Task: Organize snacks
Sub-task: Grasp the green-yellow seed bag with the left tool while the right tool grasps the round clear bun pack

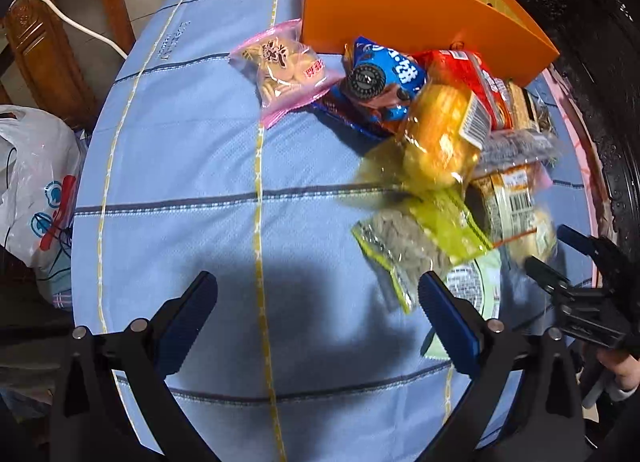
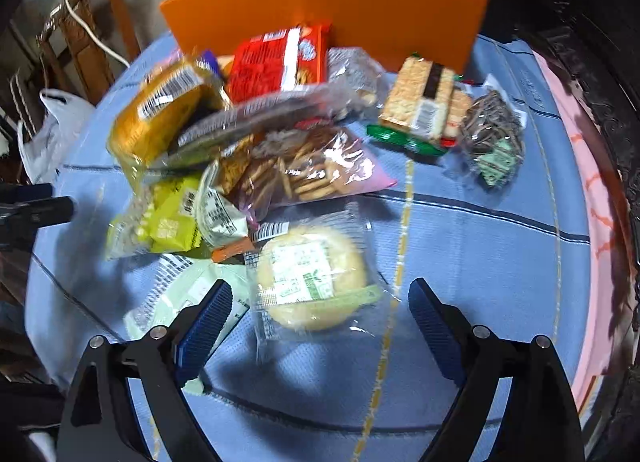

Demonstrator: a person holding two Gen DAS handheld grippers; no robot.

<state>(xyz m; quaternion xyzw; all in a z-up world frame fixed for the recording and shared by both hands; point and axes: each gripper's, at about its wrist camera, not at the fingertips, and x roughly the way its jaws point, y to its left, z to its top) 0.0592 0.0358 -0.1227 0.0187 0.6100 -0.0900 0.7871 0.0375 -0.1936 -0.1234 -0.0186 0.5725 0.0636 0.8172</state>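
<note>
Both tongs spread and empty above the blue-clothed table (image 1: 180, 182). Left tongs (image 1: 318, 294): snack pile (image 1: 440, 142) ahead and to their right, pink biscuit packet (image 1: 282, 70) ahead beside the orange box (image 1: 400, 14). Right tongs (image 2: 320, 302): round bun packet (image 2: 312, 278) lies just ahead between the fingers; sunflower-seed bag (image 2: 492, 138) farther ahead, right.

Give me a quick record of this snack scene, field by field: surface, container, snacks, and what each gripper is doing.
surface: blue checked tablecloth
container: orange box, standing at the far side behind the snacks
snacks: a loose pile, including round bun pack, red packet, sunflower seed bag
left gripper: open, holding nothing, over bare cloth
right gripper: open, the bun pack lying between its fingers
</note>
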